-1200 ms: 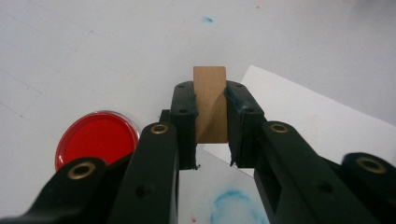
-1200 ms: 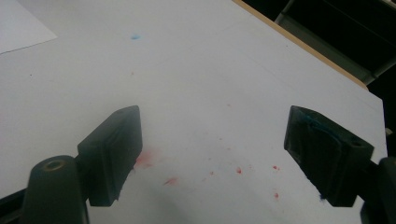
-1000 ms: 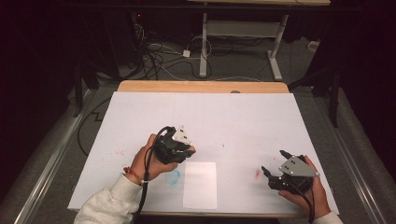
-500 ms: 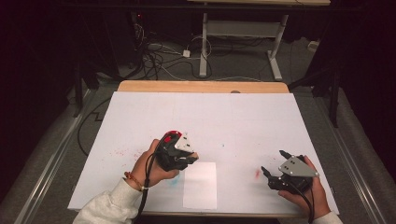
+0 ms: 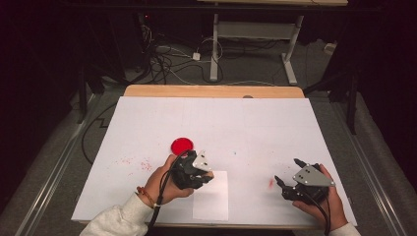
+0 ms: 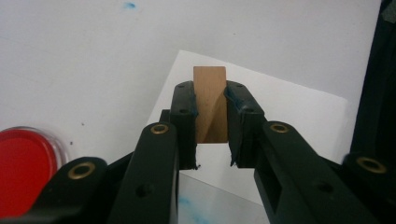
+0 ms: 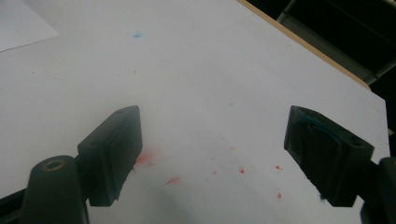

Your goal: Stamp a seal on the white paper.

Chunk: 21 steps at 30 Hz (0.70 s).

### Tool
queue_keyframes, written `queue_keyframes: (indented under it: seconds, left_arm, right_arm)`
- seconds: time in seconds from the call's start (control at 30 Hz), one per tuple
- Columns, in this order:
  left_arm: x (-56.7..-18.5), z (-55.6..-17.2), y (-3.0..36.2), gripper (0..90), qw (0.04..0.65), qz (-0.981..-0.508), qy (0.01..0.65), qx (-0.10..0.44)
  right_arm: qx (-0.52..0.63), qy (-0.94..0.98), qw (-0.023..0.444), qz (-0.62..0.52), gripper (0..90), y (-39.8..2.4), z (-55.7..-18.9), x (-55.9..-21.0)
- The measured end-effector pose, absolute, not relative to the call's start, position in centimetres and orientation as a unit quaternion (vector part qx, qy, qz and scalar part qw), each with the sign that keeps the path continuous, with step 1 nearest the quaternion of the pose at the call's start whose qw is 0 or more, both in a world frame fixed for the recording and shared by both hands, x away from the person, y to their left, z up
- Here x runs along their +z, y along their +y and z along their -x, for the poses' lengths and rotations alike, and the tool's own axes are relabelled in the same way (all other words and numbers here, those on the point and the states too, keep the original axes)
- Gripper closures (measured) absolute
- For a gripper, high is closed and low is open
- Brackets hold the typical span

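White-papered table (image 5: 147, 128), red-flecked; round red dish (image 5: 182, 145) at eleven o'clock of left gripper (image 6: 211, 140), clenched on small tan wooden block (image 6: 210, 105), perhaps a stamp. Right gripper (image 7: 212, 156) spread, released.

A small wooden block (image 6: 210, 103) (plain tan, upright) is clamped between the left gripper (image 6: 211, 122) jaws above a white paper sheet (image 6: 299, 112).

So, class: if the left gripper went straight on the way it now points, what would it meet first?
Probably the small white sheet on the table: the left gripper, shut on a wooden block, aims down at it.
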<state>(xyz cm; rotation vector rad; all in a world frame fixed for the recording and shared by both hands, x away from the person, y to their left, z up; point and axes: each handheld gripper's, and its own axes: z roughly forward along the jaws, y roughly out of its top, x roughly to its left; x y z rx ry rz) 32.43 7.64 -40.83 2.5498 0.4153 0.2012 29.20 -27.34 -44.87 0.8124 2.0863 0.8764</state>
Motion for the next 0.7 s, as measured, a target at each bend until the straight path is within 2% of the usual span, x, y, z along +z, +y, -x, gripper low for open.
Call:
queue_keyframes:
  seconds: [0.7]
  left_arm:
    - [-44.4, -31.7, 5.6, 73.8, 0.233, -0.963, 0.128, 0.046]
  right_arm:
    - [0.336, 0.814, 0.358, -0.311, 19.6, -27.2, -29.2, -45.0]
